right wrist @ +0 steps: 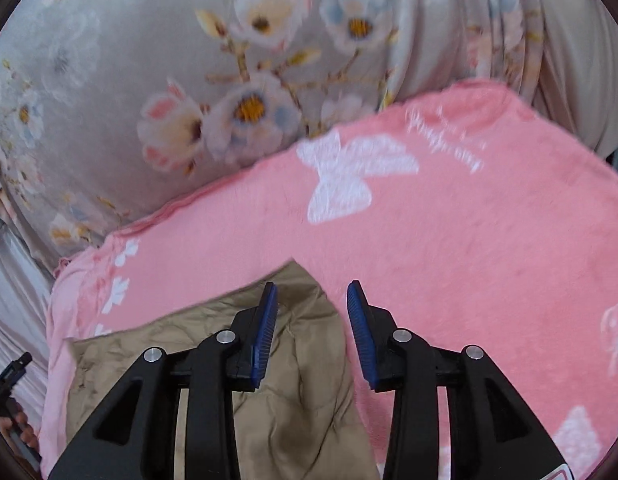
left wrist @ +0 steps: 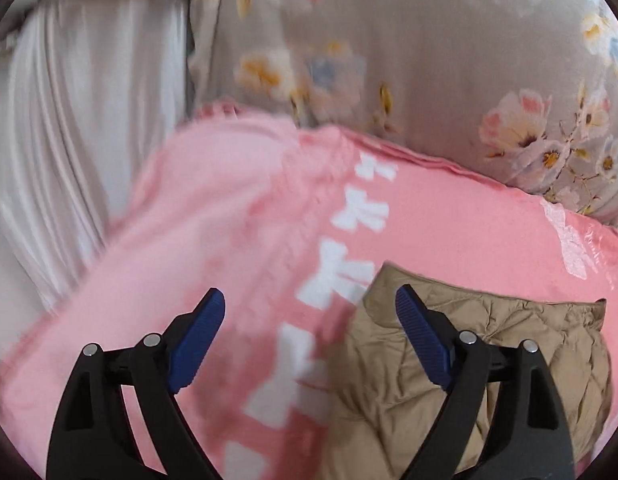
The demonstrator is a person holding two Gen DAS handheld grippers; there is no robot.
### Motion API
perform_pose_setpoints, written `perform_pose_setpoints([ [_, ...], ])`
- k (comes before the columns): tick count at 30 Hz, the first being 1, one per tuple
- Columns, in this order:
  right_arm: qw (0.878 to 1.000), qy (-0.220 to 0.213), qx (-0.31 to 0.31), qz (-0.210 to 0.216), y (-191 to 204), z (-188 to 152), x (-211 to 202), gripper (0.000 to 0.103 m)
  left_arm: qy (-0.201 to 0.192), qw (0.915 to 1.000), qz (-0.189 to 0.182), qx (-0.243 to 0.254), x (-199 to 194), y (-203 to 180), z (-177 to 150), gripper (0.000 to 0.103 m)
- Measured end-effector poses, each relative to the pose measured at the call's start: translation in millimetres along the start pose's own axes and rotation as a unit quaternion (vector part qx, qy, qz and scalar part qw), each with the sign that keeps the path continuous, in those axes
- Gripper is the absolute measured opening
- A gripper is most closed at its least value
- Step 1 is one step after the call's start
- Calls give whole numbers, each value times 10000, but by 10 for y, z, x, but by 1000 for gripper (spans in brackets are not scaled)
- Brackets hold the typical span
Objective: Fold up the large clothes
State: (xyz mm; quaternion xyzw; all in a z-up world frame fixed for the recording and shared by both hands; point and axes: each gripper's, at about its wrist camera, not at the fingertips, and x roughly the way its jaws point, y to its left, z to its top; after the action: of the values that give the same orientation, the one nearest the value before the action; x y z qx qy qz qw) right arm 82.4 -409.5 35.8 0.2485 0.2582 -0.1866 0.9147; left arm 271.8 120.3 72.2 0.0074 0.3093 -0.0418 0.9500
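A tan quilted jacket [left wrist: 449,380] lies crumpled on a pink blanket [left wrist: 237,208] with white bow prints. In the left wrist view my left gripper [left wrist: 309,300] hangs above the blanket just left of the jacket's edge, jaws spread wide, nothing between the blue pads. In the right wrist view the same jacket [right wrist: 301,400] lies under my right gripper [right wrist: 312,292]. Its jaws stand partly apart above the jacket's pointed corner, and the pads do not press on the cloth.
A grey floral quilt [right wrist: 189,80] is bunched up behind the pink blanket [right wrist: 489,240]. White pleated fabric [left wrist: 77,140] hangs at the left. A dark object [right wrist: 9,372] shows at the far left edge of the right wrist view.
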Motion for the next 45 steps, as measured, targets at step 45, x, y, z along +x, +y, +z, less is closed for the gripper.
perform_pose_setpoints([
  [45, 9801, 717, -1844, -154, 1721, -1217, 1274, 12, 719, 9944, 434, 647, 1090, -2196, -934, 73],
])
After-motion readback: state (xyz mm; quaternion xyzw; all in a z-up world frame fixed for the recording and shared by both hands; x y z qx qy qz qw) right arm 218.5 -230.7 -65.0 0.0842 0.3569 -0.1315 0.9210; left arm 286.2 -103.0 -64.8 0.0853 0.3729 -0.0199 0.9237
